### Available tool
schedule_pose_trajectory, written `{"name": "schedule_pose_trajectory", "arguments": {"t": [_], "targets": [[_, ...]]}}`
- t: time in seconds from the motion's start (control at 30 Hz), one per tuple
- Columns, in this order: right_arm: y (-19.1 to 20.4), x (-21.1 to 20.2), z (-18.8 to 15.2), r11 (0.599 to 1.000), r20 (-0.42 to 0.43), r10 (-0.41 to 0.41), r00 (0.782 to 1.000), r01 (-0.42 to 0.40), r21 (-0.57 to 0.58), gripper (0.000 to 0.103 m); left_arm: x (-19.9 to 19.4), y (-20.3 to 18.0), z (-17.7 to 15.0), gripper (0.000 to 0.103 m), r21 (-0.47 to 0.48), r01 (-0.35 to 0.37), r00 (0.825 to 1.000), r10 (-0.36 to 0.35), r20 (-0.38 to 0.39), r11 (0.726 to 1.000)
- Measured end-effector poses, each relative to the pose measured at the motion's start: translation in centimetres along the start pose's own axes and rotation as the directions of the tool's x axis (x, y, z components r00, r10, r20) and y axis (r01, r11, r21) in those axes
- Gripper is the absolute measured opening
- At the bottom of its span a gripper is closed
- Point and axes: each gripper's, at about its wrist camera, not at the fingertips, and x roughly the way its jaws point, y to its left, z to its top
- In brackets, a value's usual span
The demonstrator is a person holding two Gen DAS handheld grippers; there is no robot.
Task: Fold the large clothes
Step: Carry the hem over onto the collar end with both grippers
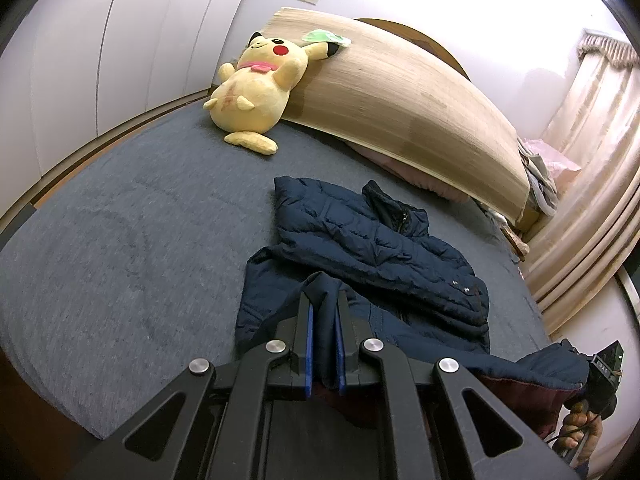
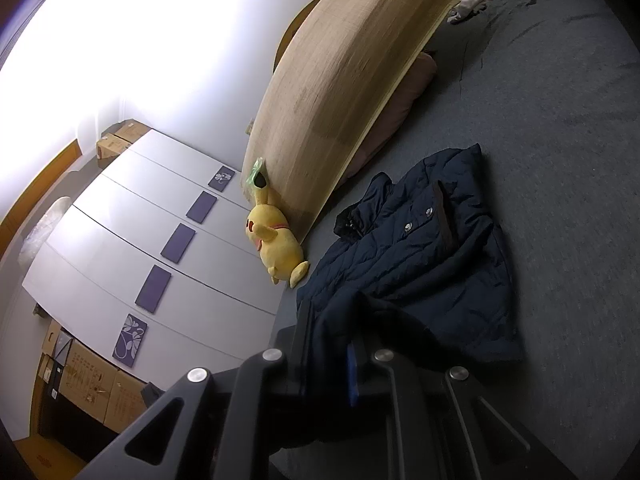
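A navy quilted jacket (image 1: 372, 248) lies on the grey-blue bed (image 1: 132, 224), its collar toward the headboard and one sleeve folded across the front. My left gripper (image 1: 325, 300) is shut on the jacket's bottom hem and lifts that edge. My right gripper (image 2: 332, 320) is shut on another part of the hem, which bunches dark between its fingers; the jacket (image 2: 420, 256) spreads beyond it. The right gripper also shows at the lower right of the left wrist view (image 1: 604, 368), holding the hem and showing the maroon lining.
A yellow plush toy (image 1: 256, 88) leans on a rolled bamboo mat (image 1: 400, 96) at the head of the bed. White wardrobe doors (image 2: 132, 240) line one side. Curtains (image 1: 592, 184) hang at the other. Cardboard boxes (image 2: 92, 384) stand on the floor.
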Motion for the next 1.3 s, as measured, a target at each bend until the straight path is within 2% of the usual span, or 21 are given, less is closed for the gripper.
{"name": "schedule_pose_trajectory", "arguments": {"t": [0.37, 0.57, 0.97, 1.3], "targets": [[0.5, 0.0, 1.5, 1.0, 0.042, 0.001, 0.999, 0.0, -0.02, 0.014, 0.9, -2.3, 3.0, 0.009, 0.076, 0.035, 0.999, -0.037, 0.028, 0.996], [1.0, 1.4, 4.2, 0.999, 0.06, -0.001, 0.998, 0.003, -0.036, 0.014, 2.4, -3.1, 5.6, 0.009, 0.088, 0.038, 0.998, -0.042, 0.047, 0.995], [3.3, 7.4, 11.8, 0.996, 0.093, -0.015, 0.996, 0.024, -0.092, 0.014, 7.5, -5.2, 11.4, 0.009, 0.113, 0.003, 0.998, -0.01, 0.066, 0.994], [2.1, 11.8, 15.0, 0.992, 0.086, -0.09, 0.992, 0.098, -0.081, 0.014, 12.2, -6.2, 13.8, 0.009, 0.129, -0.039, 0.999, 0.034, 0.043, 0.991]]}}
